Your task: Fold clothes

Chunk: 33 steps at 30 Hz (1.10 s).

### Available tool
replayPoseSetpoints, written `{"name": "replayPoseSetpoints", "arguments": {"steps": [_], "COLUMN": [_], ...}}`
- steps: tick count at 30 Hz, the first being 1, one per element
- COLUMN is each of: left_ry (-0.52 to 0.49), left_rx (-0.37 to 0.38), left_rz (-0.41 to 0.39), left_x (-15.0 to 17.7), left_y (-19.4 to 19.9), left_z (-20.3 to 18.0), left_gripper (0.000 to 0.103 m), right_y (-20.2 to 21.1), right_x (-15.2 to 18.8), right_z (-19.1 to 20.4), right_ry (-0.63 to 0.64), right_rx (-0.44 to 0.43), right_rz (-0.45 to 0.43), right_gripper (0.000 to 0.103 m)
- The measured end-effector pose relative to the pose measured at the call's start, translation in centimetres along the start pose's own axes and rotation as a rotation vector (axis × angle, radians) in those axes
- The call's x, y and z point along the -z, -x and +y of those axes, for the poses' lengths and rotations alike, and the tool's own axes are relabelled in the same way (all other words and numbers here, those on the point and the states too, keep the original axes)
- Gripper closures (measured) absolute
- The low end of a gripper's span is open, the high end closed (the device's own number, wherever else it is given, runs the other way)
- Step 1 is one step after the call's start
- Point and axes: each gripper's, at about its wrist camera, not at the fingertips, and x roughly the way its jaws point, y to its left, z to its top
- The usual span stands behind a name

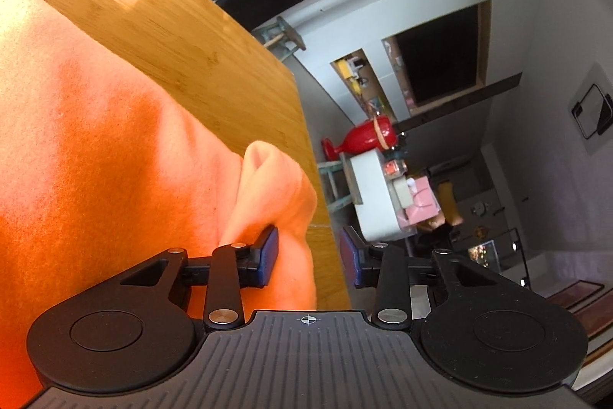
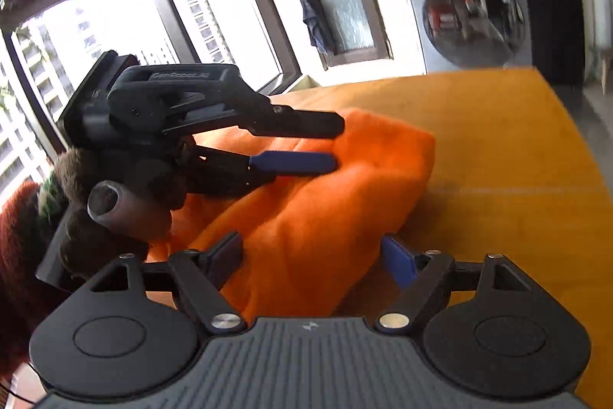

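Observation:
An orange fleece cloth lies bunched on a wooden table; it also shows in the right wrist view. My left gripper is open, with a raised fold of the cloth lying between its blue pads. My right gripper is open wide, its fingers straddling the near edge of the cloth. In the right wrist view the left gripper sits over the cloth's top, its fingers apart.
The table's edge runs just right of the cloth. A washing machine stands beyond the table's far end. Windows are at the left. A red vase and shelves stand in the room beyond.

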Motion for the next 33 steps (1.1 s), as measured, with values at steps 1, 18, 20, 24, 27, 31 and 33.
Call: {"name": "replayPoseSetpoints", "arguments": {"steps": [1,18,20,24,27,31,33], "left_ry": [0.001,-0.136,-0.181,-0.166,-0.128,-0.076,-0.050], "left_rx": [0.001,-0.064,-0.127,-0.134,-0.106,-0.068,-0.049], "left_rz": [-0.001,-0.134,-0.180,-0.169,-0.132,-0.082,-0.058], "left_x": [0.0,-0.6,-0.8,0.0,0.8,1.9,2.5], "left_y": [0.0,7.8,10.8,11.5,10.7,9.5,8.9], "left_z": [0.1,-1.9,-1.8,-0.5,0.9,2.7,3.6], "left_gripper": [0.063,0.032,0.032,0.044,0.059,0.059,0.057], "right_y": [-0.2,-2.9,-2.1,-0.6,0.0,-0.1,-0.6], "right_x": [0.3,0.5,-0.3,-2.3,-3.7,-4.5,-4.3], "right_z": [-0.5,-1.5,-1.7,-2.6,-2.1,2.7,5.5], "right_ry": [-0.070,-0.062,-0.001,0.118,0.295,0.676,0.863], "right_rx": [-0.012,0.008,0.035,0.122,0.222,0.347,0.382], "right_rz": [-0.004,-0.060,-0.070,-0.084,-0.083,-0.100,-0.109], "right_gripper": [0.023,0.069,0.071,0.072,0.072,0.072,0.072]}}
